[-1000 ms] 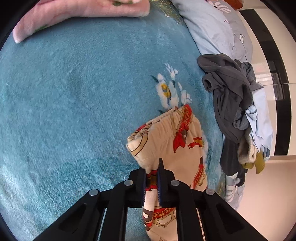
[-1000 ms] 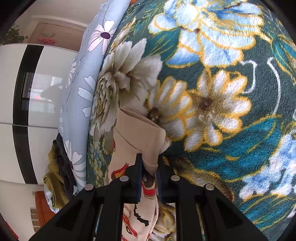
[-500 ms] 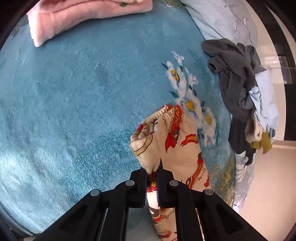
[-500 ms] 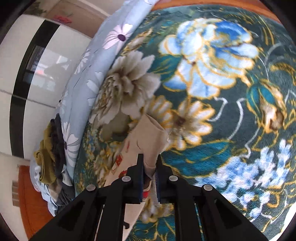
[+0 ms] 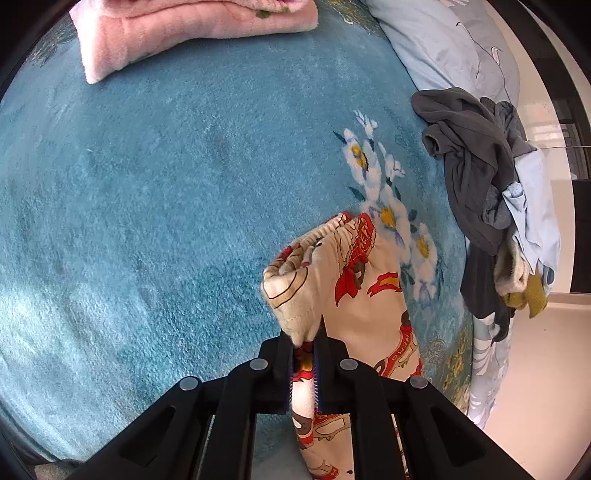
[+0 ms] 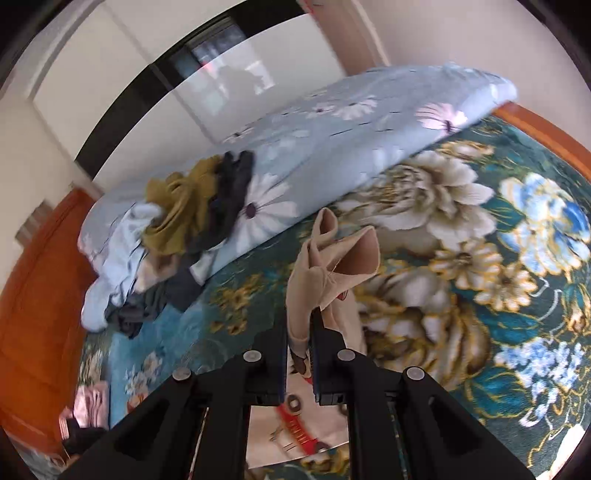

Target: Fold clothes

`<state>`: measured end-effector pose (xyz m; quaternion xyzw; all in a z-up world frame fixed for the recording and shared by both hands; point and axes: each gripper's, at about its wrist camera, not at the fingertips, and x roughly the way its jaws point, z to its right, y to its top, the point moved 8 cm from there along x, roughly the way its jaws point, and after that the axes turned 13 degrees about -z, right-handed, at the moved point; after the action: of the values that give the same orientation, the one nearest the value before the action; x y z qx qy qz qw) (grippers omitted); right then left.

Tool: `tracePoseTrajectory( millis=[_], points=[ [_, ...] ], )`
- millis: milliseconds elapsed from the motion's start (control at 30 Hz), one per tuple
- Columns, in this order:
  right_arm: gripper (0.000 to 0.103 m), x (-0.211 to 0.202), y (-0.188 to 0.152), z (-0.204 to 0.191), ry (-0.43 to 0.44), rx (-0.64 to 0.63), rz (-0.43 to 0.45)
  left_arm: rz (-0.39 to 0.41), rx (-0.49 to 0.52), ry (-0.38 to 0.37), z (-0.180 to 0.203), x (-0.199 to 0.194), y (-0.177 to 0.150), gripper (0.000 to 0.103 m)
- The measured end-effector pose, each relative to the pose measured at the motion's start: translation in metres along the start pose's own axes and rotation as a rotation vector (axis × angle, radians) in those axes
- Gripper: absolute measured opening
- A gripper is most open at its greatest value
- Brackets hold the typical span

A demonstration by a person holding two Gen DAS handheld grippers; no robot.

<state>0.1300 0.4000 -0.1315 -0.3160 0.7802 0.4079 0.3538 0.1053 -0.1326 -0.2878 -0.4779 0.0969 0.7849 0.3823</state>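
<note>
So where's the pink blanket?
In the left wrist view, the pink blanket lies folded at the top left, on the blue bedspread.

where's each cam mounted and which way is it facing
Left wrist: on the left gripper, facing down at the teal blanket; only its black fingers show.
Right wrist: on the right gripper, facing across the bed toward the wardrobe; only its fingers show.
Shared: the cartoon-print garment both clamp, and the clothes pile.

Plush blanket [image 5: 147, 203], soft printed-cloth garment [image 5: 362, 295]
</note>
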Motion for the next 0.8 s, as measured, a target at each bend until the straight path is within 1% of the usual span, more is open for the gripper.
tracePoseTrajectory(
  millis=[133, 167, 267, 333, 400, 467, 500, 567, 633, 667, 700, 733, 800],
  points=[
    [0.010, 0.039, -0.045, -0.089, 0.014, -0.211, -0.076, 0.009, 0.016, -0.020, 0.003, -0.004, -0.001, 0.012],
    [0.010, 0.052, -0.058, -0.104, 0.018, -0.238, -0.109, 0.010, 0.018, -0.022, 0.003, -0.006, -0.002, 0.012],
    [0.010, 0.092, -0.102, -0.135, 0.011, -0.292, -0.203, 0.011, 0.024, -0.029, 0.005, -0.008, -0.003, 0.012],
    [0.010, 0.112, -0.127, -0.146, -0.026, -0.325, -0.245, 0.011, 0.031, -0.032, 0.006, -0.009, -0.004, 0.012],
    [0.011, 0.124, -0.145, -0.152, -0.069, -0.362, -0.276, 0.010, 0.034, -0.036, 0.006, -0.009, -0.004, 0.012],
    [0.016, 0.132, -0.157, -0.156, -0.116, -0.399, -0.295, 0.006, 0.033, -0.040, 0.006, -0.009, -0.004, 0.012],
    [0.017, 0.133, -0.161, -0.158, -0.118, -0.413, -0.301, 0.003, 0.031, -0.042, 0.006, -0.008, -0.004, 0.012],
    [0.030, 0.130, -0.166, -0.163, -0.080, -0.444, -0.322, -0.004, 0.021, -0.048, 0.005, -0.007, -0.003, 0.012],
    [0.031, 0.124, -0.169, -0.169, -0.024, -0.474, -0.344, -0.011, 0.010, -0.057, 0.003, -0.006, -0.003, 0.012],
    [0.032, 0.119, -0.169, -0.172, 0.017, -0.481, -0.349, -0.014, 0.004, -0.062, 0.002, -0.006, -0.002, 0.012],
    [0.032, 0.116, -0.167, -0.174, 0.038, -0.481, -0.347, -0.018, -0.001, -0.068, 0.001, -0.006, -0.002, 0.012],
    [0.032, 0.114, -0.163, -0.172, 0.036, -0.468, -0.335, -0.020, -0.005, -0.074, 0.001, -0.006, -0.002, 0.012],
    [0.032, 0.115, -0.149, -0.160, 0.015, -0.398, -0.311, -0.024, -0.010, -0.083, 0.000, -0.005, -0.002, 0.012]
  ],
)
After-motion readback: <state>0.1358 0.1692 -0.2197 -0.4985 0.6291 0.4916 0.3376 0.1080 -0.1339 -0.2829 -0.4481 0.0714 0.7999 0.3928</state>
